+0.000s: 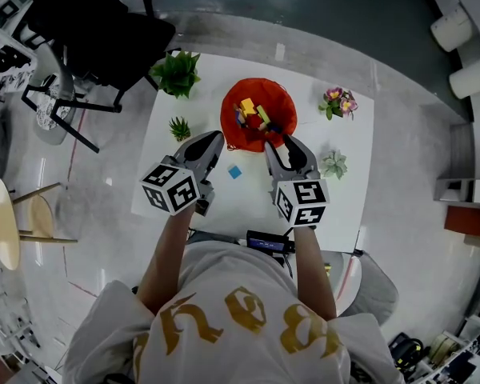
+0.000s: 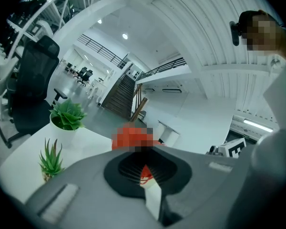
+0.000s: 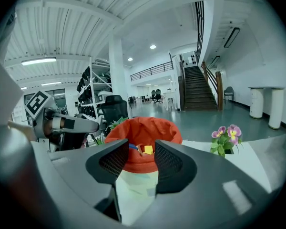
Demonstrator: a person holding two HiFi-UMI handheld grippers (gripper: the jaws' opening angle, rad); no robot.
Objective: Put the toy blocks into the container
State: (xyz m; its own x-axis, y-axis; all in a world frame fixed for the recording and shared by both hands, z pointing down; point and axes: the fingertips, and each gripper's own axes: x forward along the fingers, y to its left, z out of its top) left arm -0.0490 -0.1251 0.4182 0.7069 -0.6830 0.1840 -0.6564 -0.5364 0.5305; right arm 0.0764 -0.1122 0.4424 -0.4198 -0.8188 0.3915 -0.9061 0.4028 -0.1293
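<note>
One blue block (image 1: 235,171) lies loose on the white table (image 1: 248,208). We place it at five o'clock from the tips of our left gripper (image 1: 215,139), whose jaws are closed on nothing, and at eight o'clock from our right gripper (image 1: 287,146), whose jaws stand apart and empty. We judge the left nearer, and the red container (image 1: 230,112) sits at one o'clock from that block.

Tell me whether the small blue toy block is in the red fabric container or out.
Out: the small blue toy block lies on the white table, just outside the rim of the red fabric container.
</note>
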